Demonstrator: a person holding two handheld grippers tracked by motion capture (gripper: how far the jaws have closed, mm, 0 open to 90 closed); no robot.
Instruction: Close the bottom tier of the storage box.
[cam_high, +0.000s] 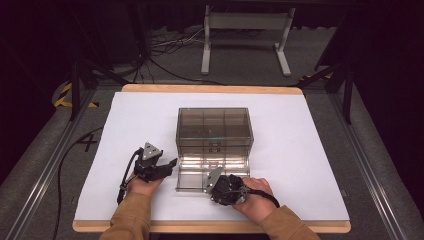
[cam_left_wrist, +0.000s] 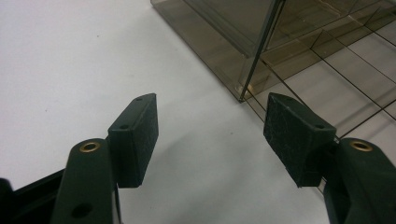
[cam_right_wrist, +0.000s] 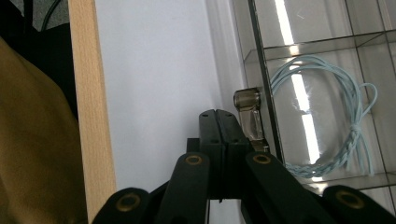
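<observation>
Table (cam_high: 300, 150): white sheet, wood rim.
Drawer cabinet (cam_high: 214, 127): mid-table, smoked clear plastic; looks rigid, slick, scratch-prone.
Pulled-out drawer (cam_high: 192, 175): likely light; best gripped by handle (cam_right_wrist: 250, 116).
Left gripper (cam_left_wrist: 210, 135): spread wide, empty, beside cabinet corner.
Right gripper (cam_right_wrist: 224, 140): pressed closed beside handle.
Cord coil (cam_right_wrist: 322, 126): inside drawer, limp.

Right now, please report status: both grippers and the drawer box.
Left gripper open, beside the box. Right gripper jaws shut, beside drawer handle. Bottom drawer pulled out, light-blue cord inside. Nothing blocking.
</observation>
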